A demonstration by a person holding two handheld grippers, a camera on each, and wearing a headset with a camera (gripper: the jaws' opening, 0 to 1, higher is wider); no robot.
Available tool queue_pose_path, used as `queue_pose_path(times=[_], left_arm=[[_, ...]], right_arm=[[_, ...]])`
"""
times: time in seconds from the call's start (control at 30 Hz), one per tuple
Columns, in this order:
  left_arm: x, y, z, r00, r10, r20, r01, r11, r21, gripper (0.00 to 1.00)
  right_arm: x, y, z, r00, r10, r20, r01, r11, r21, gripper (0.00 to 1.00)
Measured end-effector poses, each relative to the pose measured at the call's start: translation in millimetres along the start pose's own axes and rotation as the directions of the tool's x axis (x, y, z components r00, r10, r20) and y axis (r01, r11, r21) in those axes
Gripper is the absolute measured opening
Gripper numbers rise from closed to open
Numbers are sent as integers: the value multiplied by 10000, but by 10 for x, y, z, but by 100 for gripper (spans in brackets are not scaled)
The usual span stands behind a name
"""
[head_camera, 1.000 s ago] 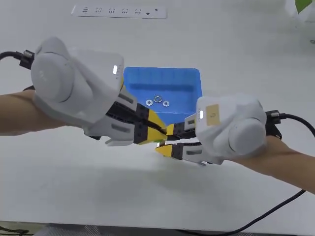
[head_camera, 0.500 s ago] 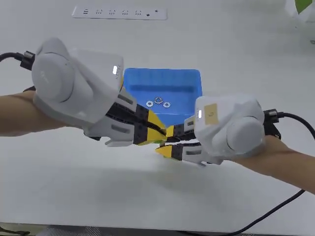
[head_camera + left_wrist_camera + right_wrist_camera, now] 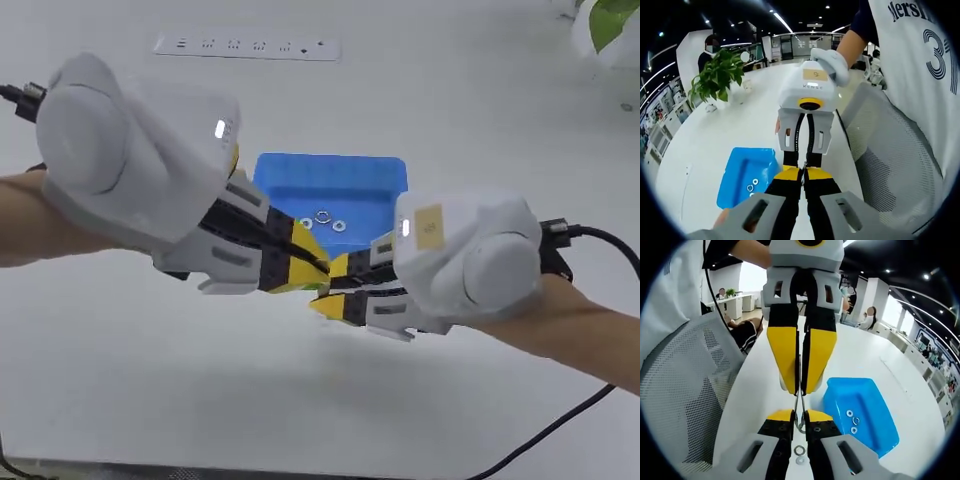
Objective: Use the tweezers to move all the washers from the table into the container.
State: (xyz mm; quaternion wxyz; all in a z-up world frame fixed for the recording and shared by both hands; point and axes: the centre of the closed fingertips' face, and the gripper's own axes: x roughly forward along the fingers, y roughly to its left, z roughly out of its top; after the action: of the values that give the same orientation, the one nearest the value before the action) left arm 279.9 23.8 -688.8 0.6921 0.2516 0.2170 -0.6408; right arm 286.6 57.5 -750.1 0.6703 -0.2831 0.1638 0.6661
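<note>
Little has changed but your viewpoint: left tongs (image 3: 800,385) and right tongs (image 3: 800,418) stay clamped, tip to tip, on the tweezers (image 3: 800,407). Two washers (image 3: 800,450) wait on the counter (image 3: 756,405) beneath; three lie in the blue container (image 3: 867,396), so no new transfer.

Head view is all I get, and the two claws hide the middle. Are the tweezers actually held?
Observer: Yes. The right gripper view shows the tweezers sticking out of the left claw, which is shut on them.
Operator: Any washers on the table?
Observer: At least two washers lie on the table by the right claw, outside the container.
Operator: Are the tips on one?
Observer: I cannot tell. The tips reach down between the right claw's jaws, near those washers.
</note>
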Motion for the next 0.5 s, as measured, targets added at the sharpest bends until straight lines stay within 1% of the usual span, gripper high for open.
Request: queue_pose_path(times=[0.1, 0.23, 0.5], left_arm=[[-66, 1, 59, 10000, 13, -72, -11, 9999, 165, 6], [-150, 30, 140, 9999, 71, -91, -68, 9993, 361, 6], [-221, 53, 268, 9998, 41, -174, -27, 9968, 802, 6]], right_arm=[[-36, -20, 79, 9999, -71, 82, 72, 9998, -173, 10], [-90, -77, 181, 9994, -299, 156, 305, 9988, -381, 10], [-179, -143, 279, 9988, -459, 185, 470, 9971, -604, 10]])
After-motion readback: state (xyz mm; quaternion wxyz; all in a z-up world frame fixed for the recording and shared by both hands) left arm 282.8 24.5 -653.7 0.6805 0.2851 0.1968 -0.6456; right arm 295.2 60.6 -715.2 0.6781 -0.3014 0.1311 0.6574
